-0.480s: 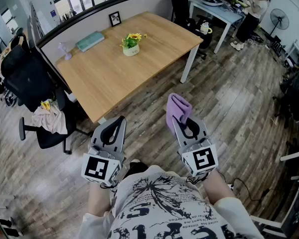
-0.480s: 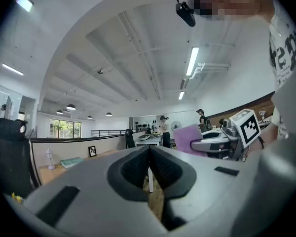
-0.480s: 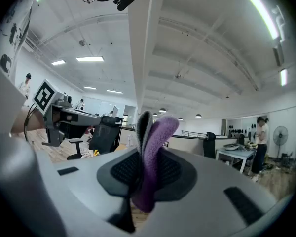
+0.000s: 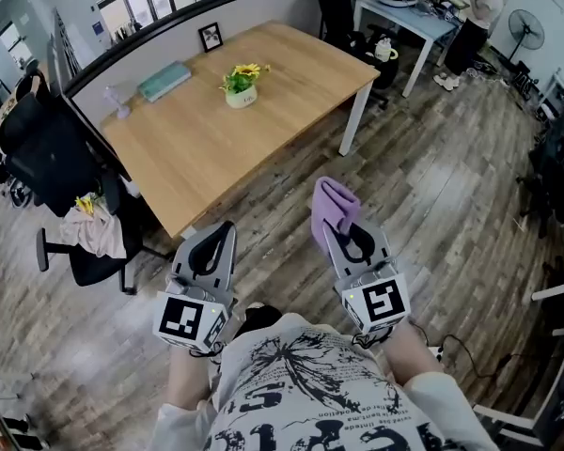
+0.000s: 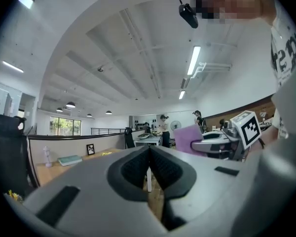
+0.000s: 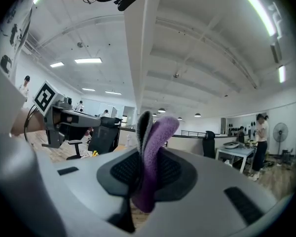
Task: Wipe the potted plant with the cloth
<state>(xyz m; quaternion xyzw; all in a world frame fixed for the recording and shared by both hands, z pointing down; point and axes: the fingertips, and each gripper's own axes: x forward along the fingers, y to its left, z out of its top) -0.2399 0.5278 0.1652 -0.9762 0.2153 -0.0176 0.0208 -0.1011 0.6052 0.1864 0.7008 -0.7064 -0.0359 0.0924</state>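
A small potted plant [image 4: 241, 83] with yellow flowers in a white pot stands on the wooden table [image 4: 216, 139], far ahead of both grippers. A purple cloth [image 4: 331, 207] sticks up folded from my right gripper [image 4: 343, 231], whose jaws are shut on it; the cloth [image 6: 150, 157] fills the jaw gap in the right gripper view. My left gripper [image 4: 213, 242] is held level beside it at the lower left, jaws shut with nothing between them. Both grippers hover over the floor, short of the table's near corner.
On the table also lie a teal book [image 4: 164, 80], a small photo frame [image 4: 210, 37] and a little white fan [image 4: 119, 101]. A black office chair [image 4: 56, 158] with clothes draped on it stands left of the table. A white desk [image 4: 409, 22] and a person are at the back right.
The view has shifted slightly; the table and plant sit a little further left and up in the frame. Both grippers keep their places and the cloth stays gripped.
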